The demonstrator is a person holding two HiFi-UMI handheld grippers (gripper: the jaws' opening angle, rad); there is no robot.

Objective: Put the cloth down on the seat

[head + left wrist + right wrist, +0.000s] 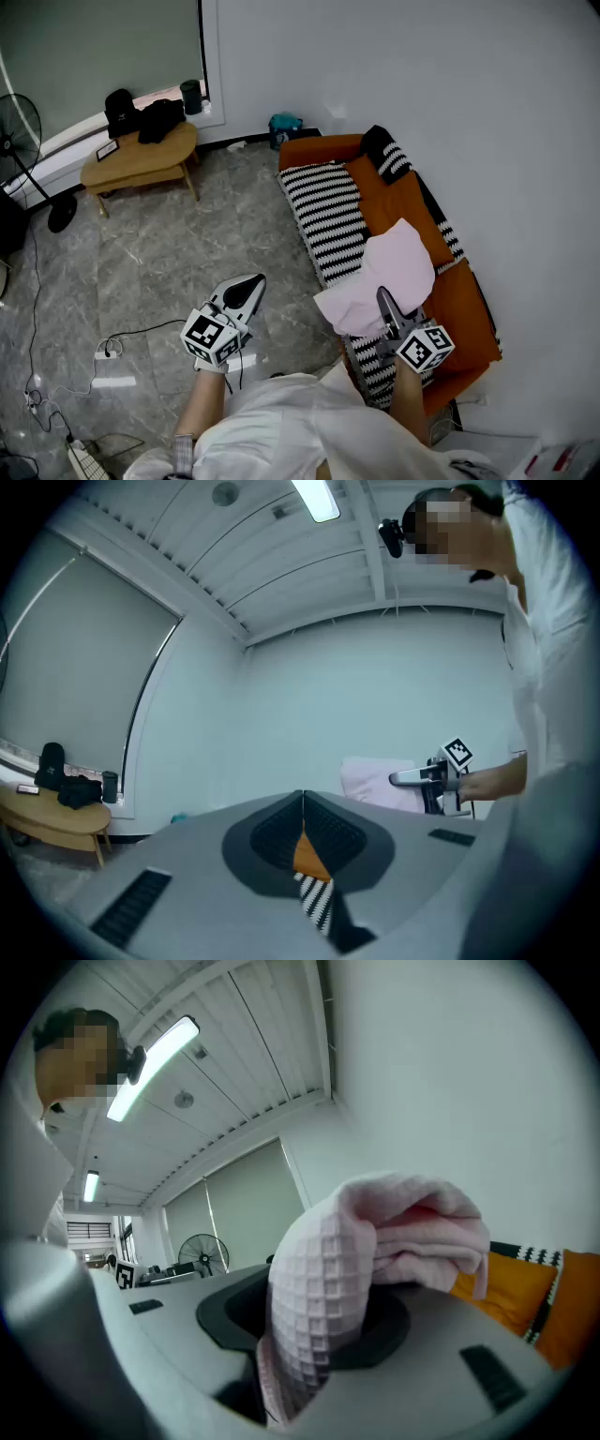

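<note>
Open room first: wide bare floor on my left, w/ only cables trailing near my feet. The sofa runs along the white wall on my right, so there is no slack on that side. A low wooden table stands far off by the window. A fan sits beside it, cut off by the pic's left edge.

Hidden bits: the cloth covers part of the striped seat and the orange back cushion behind it. My right arm hides the sofa's near end. In the right gripper view the cloth bulges over the jaws, so the pads barely show. Something teal past the sofa's far arm is too small to make out.

Pose: both tools are held roughly level, pointing away from me. My left gripper hangs over the floor, well apart from the sofa, jaws pressed together w/ nothing in them. My right gripper is over the seat, jaws clamped partway on a thick fold of the pink waffle cloth. The rest flops fwd over the sofa. Its lower edge prob. hangs just above the seat, but I can't tell if it touches.
</note>
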